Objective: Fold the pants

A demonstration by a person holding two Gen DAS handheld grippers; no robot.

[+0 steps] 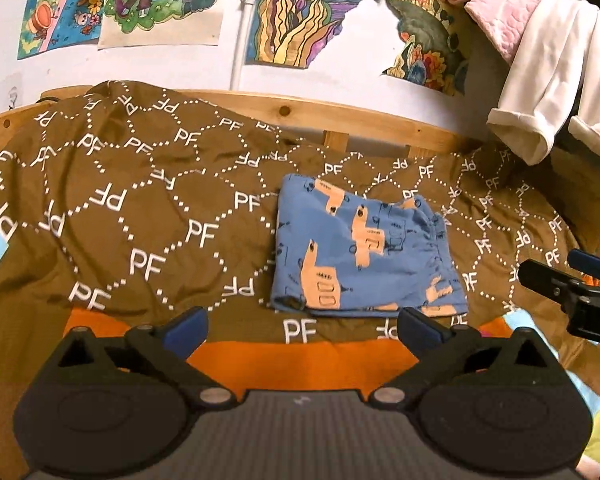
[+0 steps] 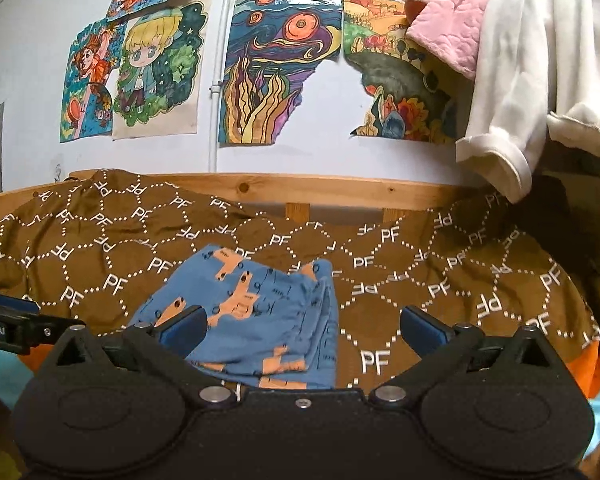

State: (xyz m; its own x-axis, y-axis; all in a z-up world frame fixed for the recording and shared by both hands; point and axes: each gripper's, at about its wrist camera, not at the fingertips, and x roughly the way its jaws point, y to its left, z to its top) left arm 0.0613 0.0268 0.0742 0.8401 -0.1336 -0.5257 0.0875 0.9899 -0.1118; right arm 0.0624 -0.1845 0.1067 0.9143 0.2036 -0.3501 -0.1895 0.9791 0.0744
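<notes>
While both grippers, left gripper (image 1: 302, 330) and right gripper (image 2: 302, 330), gape empty, the folded pants (image 1: 360, 248) lie on the bed just beyond the right one's fingertips.

Open bedspread around the folded pants, clutter only at the right

The brown bedspread with white letters (image 1: 140, 208) lies bare on both sides of the folded blue pants with orange print (image 1: 360, 248); a wooden bed rail (image 1: 300, 114) closes the far side, and white hanging cloth (image 1: 548, 80) overhangs the right corner.
</notes>
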